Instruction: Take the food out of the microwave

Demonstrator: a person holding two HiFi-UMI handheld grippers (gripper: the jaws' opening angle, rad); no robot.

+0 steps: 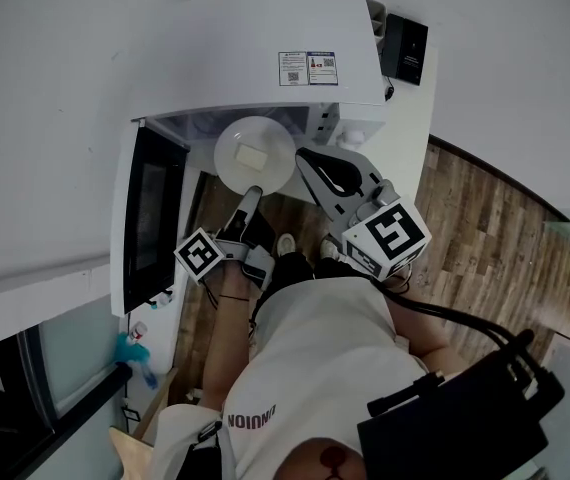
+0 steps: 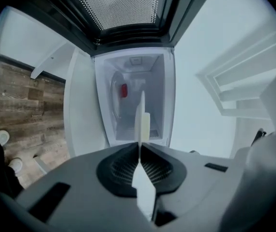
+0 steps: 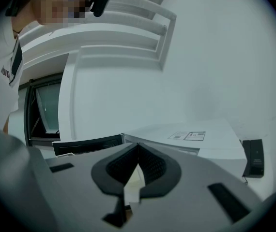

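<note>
White round plate [image 1: 230, 148] with pale food block [image 1: 252, 155], frame centre, nearly clear of open white microwave [image 1: 265, 58]. Left gripper [image 1: 254, 192] pinches the plate's rim. Right gripper [image 1: 310, 158] has jaws pressed together, apparently empty. Setting down remains.

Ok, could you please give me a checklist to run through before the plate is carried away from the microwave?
1. Left gripper jaws clamped on the rim of the white round plate: ok.
2. Pale rectangular piece of food lying on the plate: ok.
3. Plate outside the cavity of the white microwave: ok.
4. Black-glass microwave door swung wide, clear of the plate: ok.
5. Right gripper jaws together, holding nothing: ok.
6. Right gripper clear of the plate's rim: cannot tell.
</note>
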